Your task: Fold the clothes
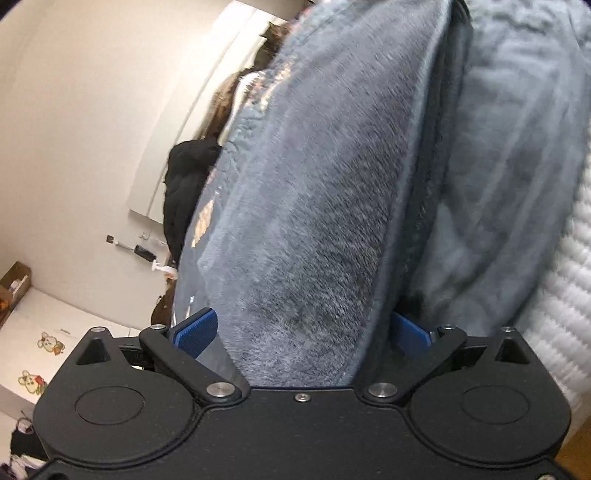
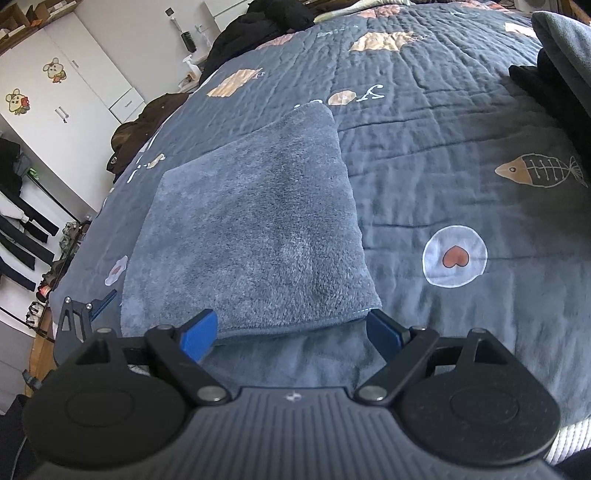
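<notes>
Both grippers are seen with their blue pads spread wide. Between the fingers of the left gripper (image 1: 303,332) a thick fold of grey-blue fleece cloth (image 1: 325,192) is seen, filling the gap from pad to pad and rising away from the camera; whether the pads press on it cannot be told, as the far pad is partly hidden by the pile. The left wrist view is tilted, with a white wall, a white cupboard (image 1: 37,332) bearing cartoon stickers and a white ribbed fabric (image 1: 561,295) at the edges. The right gripper (image 2: 291,332) is held just above the near edge of the folded fleece cloth (image 2: 251,229), its jaws apart and nothing clamped between them. The cloth is laid flat as a neat rectangle on a blue-grey quilted bedspread (image 2: 443,129) printed with fish, bread and heart motifs. Dark clothes (image 2: 273,18) are heaped at the far edge of the bed.
</notes>
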The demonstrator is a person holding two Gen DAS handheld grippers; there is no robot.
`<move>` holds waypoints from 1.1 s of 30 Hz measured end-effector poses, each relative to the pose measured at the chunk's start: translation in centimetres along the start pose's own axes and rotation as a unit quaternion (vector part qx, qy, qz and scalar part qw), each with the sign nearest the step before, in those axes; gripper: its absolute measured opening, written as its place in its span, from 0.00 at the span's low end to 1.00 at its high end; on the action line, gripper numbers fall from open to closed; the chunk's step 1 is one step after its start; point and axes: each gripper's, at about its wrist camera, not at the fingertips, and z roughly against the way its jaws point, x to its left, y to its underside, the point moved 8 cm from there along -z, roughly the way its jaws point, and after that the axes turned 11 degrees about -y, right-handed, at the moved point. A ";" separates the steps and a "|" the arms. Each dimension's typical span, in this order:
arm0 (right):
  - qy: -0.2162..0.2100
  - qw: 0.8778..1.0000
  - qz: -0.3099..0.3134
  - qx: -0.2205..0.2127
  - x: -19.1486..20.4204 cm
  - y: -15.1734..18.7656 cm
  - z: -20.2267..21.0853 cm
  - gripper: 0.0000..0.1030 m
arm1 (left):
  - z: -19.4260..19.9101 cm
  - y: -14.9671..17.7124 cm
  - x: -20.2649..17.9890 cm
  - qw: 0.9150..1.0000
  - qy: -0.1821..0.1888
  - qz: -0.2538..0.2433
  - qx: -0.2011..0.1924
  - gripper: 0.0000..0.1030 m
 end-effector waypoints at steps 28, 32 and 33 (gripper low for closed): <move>-0.003 1.000 -0.006 0.002 -0.2 -0.2 -0.5 0.85 | -0.8 -1.0 0.0 0.993 -0.100 -0.020 -0.055 0.94; -0.005 1.000 -0.010 0.002 -0.2 0.1 -0.6 0.85 | -1.5 -1.5 -0.9 0.994 -0.093 -0.041 -0.049 0.94; -0.005 1.000 -0.011 0.003 -0.3 0.1 -0.7 0.85 | -1.5 -1.4 -1.4 0.993 -0.092 -0.050 -0.054 0.93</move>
